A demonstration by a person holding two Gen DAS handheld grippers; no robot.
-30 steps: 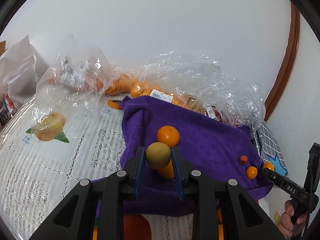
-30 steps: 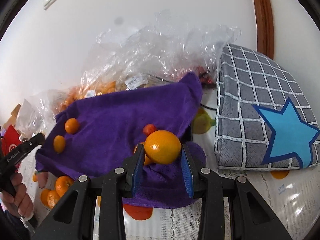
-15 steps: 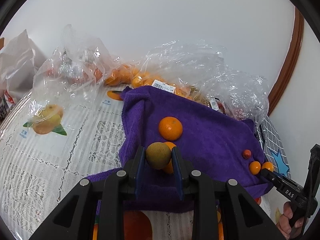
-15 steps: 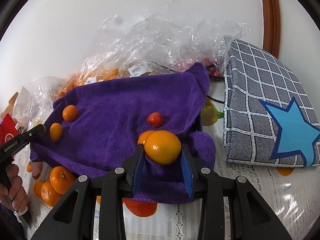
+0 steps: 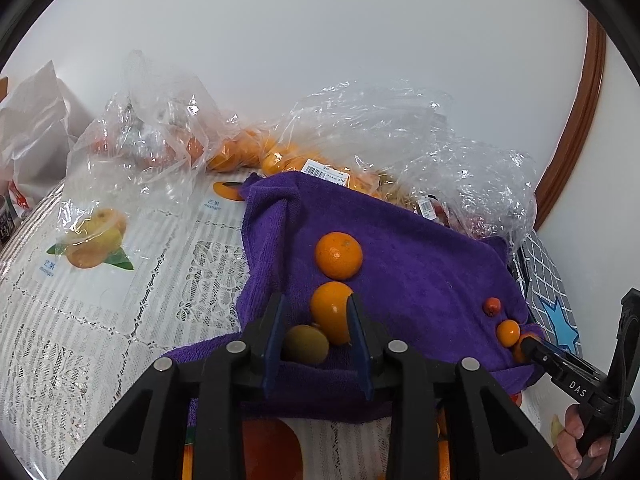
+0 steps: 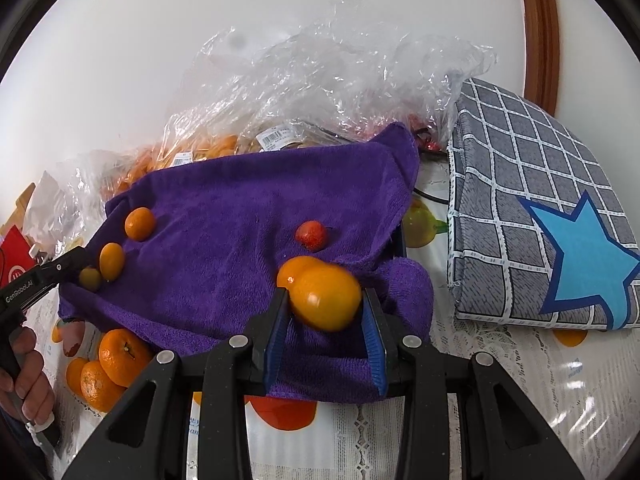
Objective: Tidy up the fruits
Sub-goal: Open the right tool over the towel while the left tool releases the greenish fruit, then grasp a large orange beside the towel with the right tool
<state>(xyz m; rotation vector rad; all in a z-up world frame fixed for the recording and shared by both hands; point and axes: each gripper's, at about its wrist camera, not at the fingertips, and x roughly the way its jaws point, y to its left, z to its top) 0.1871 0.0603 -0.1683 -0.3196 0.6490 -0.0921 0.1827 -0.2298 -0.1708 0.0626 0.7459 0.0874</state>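
A purple towel (image 5: 400, 256) lies over the table, also in the right wrist view (image 6: 240, 232). My left gripper (image 5: 316, 320) is open; a small olive-green fruit (image 5: 306, 345) lies loose on the towel between its jaws, beside an oval orange fruit (image 5: 330, 314) and a round orange (image 5: 338, 255). My right gripper (image 6: 324, 300) is open; a blurred orange (image 6: 326, 302) sits loose between its jaws, in front of a smaller orange fruit (image 6: 292, 270) and a small red fruit (image 6: 311, 235).
Clear plastic bags of fruit (image 5: 360, 148) line the wall behind the towel. A grey checked cushion with a blue star (image 6: 560, 232) lies right. Loose oranges (image 6: 116, 360) sit on the lace tablecloth (image 5: 100, 320) by the towel's front left edge.
Both grippers have opened. The olive-green fruit has dropped from the left jaws onto the towel. The orange has come loose in the right jaws and is moving.
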